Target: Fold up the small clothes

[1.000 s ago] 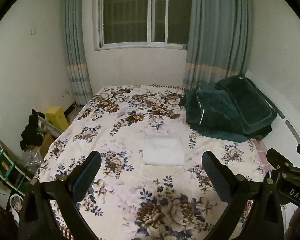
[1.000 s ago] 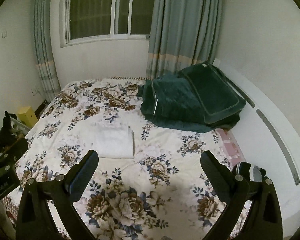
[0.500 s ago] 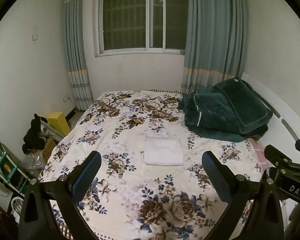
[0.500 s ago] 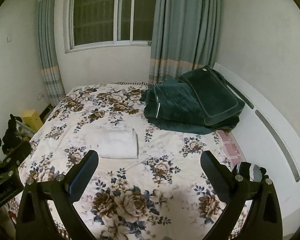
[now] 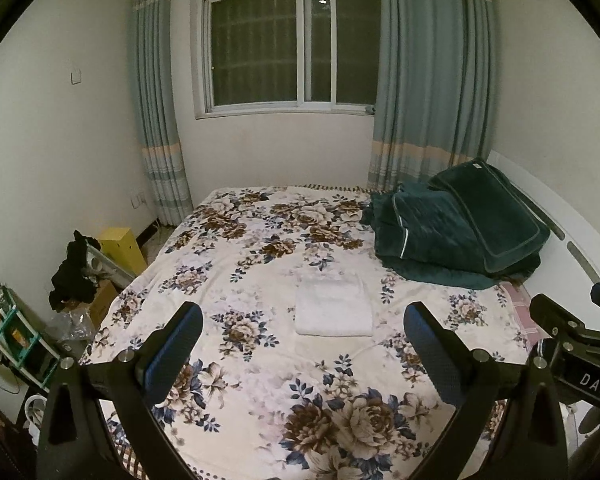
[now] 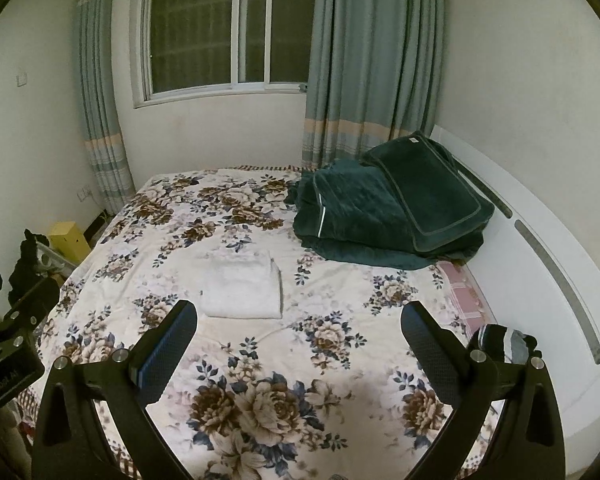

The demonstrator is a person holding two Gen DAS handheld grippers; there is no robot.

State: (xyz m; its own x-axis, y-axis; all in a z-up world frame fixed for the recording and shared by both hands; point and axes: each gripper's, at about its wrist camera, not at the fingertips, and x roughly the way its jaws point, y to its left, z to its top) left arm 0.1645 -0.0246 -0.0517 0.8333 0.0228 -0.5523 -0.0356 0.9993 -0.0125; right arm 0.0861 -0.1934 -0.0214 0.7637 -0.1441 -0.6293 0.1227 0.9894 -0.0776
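The left gripper (image 5: 303,334) hung above the near end of the bed (image 5: 260,380), its fingers (image 5: 172,344) spread wide with nothing between them. The right gripper (image 6: 298,334) was held the same way, wide and empty, above the bed's near edge. Part of the right gripper showed at the right edge of the left view, and part of the left gripper at the left edge of the right view, so the two were side by side.

Beyond both, well apart from the fingers, a white cloth (image 5: 333,307) lay folded into a neat rectangle near the middle of the floral bedspread (image 6: 260,392). Farther back to the right, a dark green blanket (image 6: 384,210) was heaped against the white headboard (image 6: 540,264). A striped cloth (image 6: 506,342) sat by the right finger in the right view. Curtains (image 5: 428,80) flanked a window (image 5: 288,48) behind the bed.
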